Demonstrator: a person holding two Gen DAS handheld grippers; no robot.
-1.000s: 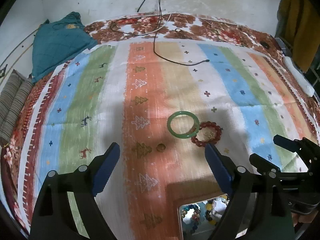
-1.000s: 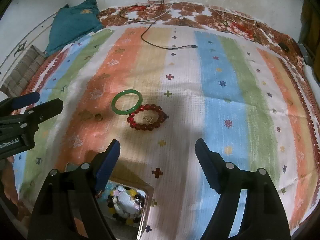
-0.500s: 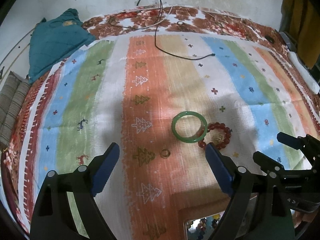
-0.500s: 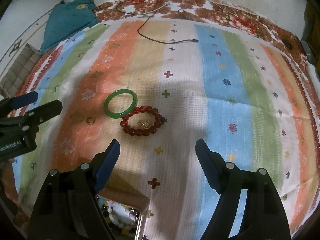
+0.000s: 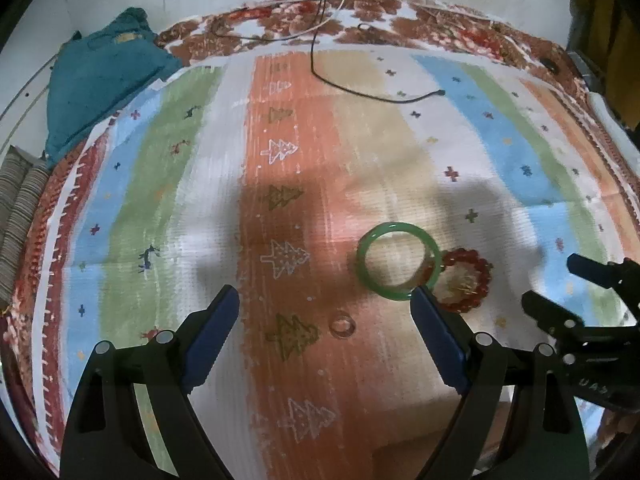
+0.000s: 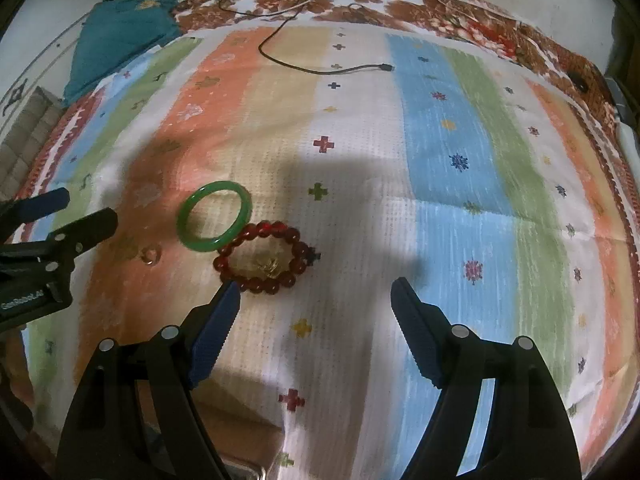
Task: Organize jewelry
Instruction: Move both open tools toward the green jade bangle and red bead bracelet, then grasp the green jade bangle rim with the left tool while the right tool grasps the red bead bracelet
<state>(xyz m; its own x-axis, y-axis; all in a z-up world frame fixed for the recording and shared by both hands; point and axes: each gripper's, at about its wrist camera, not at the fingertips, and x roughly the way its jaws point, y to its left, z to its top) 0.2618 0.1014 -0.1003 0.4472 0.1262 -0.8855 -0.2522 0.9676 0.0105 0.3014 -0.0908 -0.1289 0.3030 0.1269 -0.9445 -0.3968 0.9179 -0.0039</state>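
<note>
A green bangle [image 5: 399, 261] [image 6: 215, 216] lies flat on the striped cloth [image 5: 280, 200], touching a red bead bracelet [image 5: 464, 280] [image 6: 264, 258] on its right. A small clear ring [image 5: 342, 325] [image 6: 150, 255] rests alone to their lower left. My left gripper [image 5: 324, 300] hangs open above the cloth, with the ring lying between its blue pads [image 5: 210, 332] and the bangle just past its right pad. My right gripper [image 6: 316, 296] is open too, its left pad [image 6: 216, 328] just below the bead bracelet. Nothing is held.
A black cable [image 5: 360, 92] trails across the far side of the cloth. A teal folded cloth [image 5: 100, 76] sits at the back left, beside a grey ribbed cushion [image 5: 18, 208]. The box's brown edge [image 5: 440, 440] shows at the bottom.
Both grippers have sunk and moved forward toward the jewelry, which now looks larger and lower in each view. The open box with beads has slid out of sight at the bottom.
</note>
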